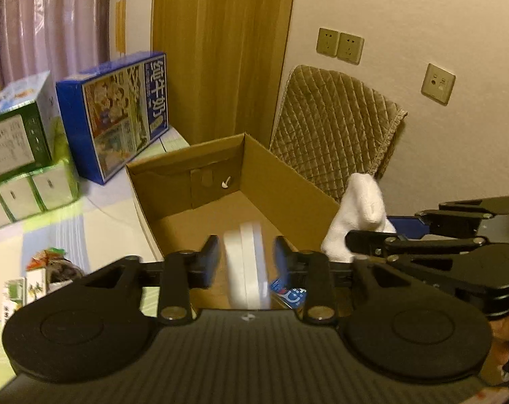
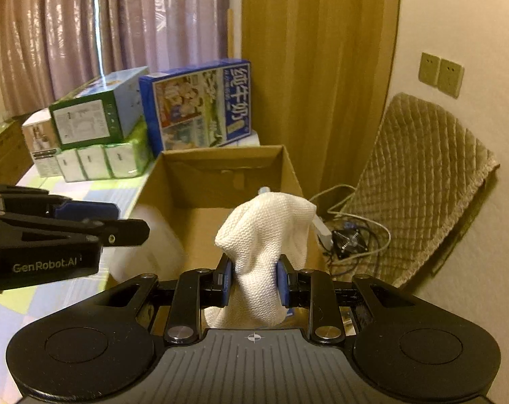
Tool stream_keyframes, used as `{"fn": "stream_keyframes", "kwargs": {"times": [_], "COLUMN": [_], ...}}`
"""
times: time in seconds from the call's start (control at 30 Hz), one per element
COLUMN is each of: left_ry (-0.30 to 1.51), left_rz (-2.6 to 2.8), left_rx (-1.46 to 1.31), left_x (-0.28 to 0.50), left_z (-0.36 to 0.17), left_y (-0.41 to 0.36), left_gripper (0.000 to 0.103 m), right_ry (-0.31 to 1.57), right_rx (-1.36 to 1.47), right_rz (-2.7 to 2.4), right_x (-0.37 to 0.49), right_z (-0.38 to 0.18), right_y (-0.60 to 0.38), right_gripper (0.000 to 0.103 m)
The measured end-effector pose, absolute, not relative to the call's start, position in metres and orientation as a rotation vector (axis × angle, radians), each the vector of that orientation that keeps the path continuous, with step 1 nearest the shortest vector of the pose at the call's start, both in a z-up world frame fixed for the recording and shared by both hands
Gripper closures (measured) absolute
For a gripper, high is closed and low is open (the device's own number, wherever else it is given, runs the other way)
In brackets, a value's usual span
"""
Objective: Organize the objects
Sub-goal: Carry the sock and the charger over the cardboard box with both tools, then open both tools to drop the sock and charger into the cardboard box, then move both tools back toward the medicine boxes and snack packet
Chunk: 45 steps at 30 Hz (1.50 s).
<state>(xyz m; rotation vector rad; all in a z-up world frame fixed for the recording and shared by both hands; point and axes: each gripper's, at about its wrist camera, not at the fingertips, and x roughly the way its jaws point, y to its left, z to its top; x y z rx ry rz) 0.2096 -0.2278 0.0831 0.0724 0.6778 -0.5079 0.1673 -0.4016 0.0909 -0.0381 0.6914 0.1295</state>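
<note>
Over the cardboard box (image 2: pixel 221 181), jaws pinch white cloth (image 2: pixel 264 235).

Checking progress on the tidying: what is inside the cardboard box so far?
The far part of the cardboard box floor looks bare brown. A blurred white object sits between the left gripper fingers over the box; the near floor is hidden by the grippers and the white cloth.

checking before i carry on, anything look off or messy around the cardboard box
Mostly tidy. One oddity: beyond the cardboard box, a tangle of cables lies loose around a small fan beside the quilted mat. The white object between the left gripper's fingers is motion-blurred.
</note>
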Motion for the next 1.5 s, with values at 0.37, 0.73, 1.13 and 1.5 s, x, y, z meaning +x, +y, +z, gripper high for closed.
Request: {"fn": "stream_keyframes", "kwargs": {"times": [0.37, 0.73, 1.13, 1.5], "left_ry": [0.663, 0.675, 0.688, 0.681], "left_rz": [-0.435, -0.335, -0.209, -0.047], "left_rx": [0.088, 0.095, 0.05, 0.051], "left_x": [0.205, 0.191, 0.159, 0.13], "left_z": [0.087, 0.09, 0.094, 0.09], "left_y": [-0.186, -0.136, -0.07, 0.006], "left_gripper": [0.066, 0.054, 0.039, 0.029], "right_ry": [0.709, 0.624, 0.578, 0.513], "right_rx": [-0.02, 0.075, 0.058, 0.059], "right_rz": [0.162, 0.205, 0.269, 0.442], "right_x": [0.178, 0.182, 0.137, 0.112], "right_z": [0.08, 0.099, 0.123, 0.132], "right_y": [-0.396, -0.386, -0.349, -0.267], "right_gripper": [0.079, 0.04, 0.031, 0.024]}}
